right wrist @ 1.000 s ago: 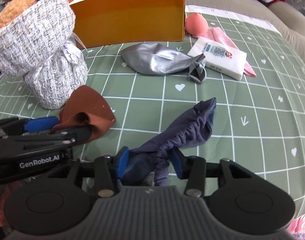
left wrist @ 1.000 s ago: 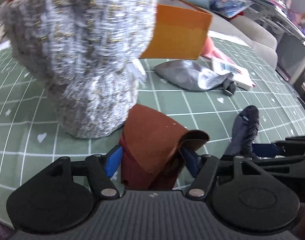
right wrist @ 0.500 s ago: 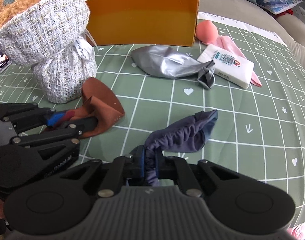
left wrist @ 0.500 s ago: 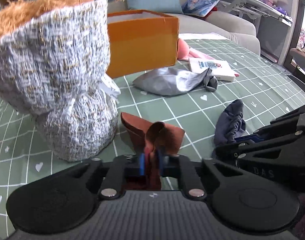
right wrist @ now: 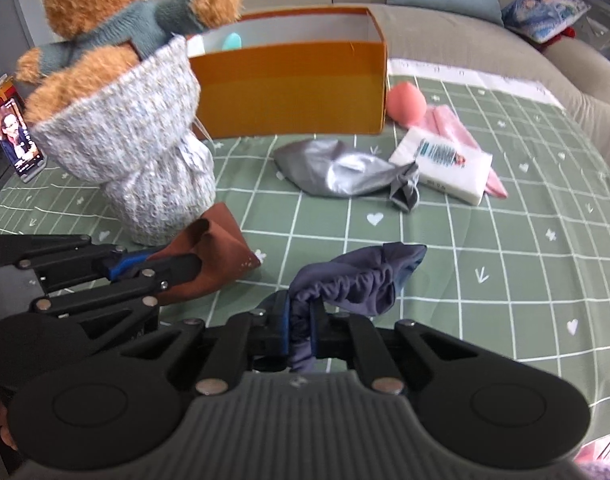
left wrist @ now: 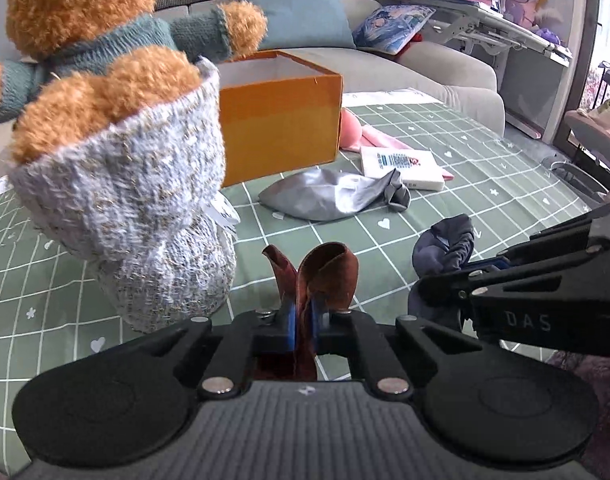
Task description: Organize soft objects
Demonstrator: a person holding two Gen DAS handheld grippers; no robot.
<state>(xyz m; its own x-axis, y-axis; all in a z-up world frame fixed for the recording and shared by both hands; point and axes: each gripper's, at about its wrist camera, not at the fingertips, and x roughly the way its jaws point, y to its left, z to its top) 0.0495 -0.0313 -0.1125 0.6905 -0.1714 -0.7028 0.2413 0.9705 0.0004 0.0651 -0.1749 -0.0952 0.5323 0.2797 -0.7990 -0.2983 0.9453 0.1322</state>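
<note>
**A:** How are your grippers sitting?

**B:** My left gripper (left wrist: 303,316) is low over the bench (left wrist: 485,168), pointing toward the box (left wrist: 281,128). Its pads are pinched tight on the brown cloth (left wrist: 325,272), which stands up from between them in a curled fold. From the right wrist view that cloth (right wrist: 217,248) droops down to the green checked cover, right beside the knitted bag.

**A:** And the other one?

**B:** My right gripper (right wrist: 301,332) is alongside it, just to the right, also low and aimed forward. It is clamped on the dark blue cloth (right wrist: 361,280); the bunched, elastic-edged end sticks out ahead of the pads. In the left view it (left wrist: 445,248) pokes out past the black fingers of the right gripper (left wrist: 465,276).

**A:** What about containers?

**B:** The orange box (right wrist: 289,92) stands open at the back of the bench. I can see a pale teal thing (right wrist: 231,42) inside against the white wall; I cannot tell what it is. The grey knitted bag (right wrist: 145,152) stands upright to the left of the box with a teddy bear (right wrist: 105,12) in a green jumper sitting in it.

**A:** Anything loose?

**B:** A silver cloth (right wrist: 337,172) lies in front of the box, a white packet (right wrist: 441,164) to its right on a pink cloth (right wrist: 449,124), and a pink ball (right wrist: 407,104) sits by the box corner. A phone (right wrist: 15,136) stands at the far left.
</note>
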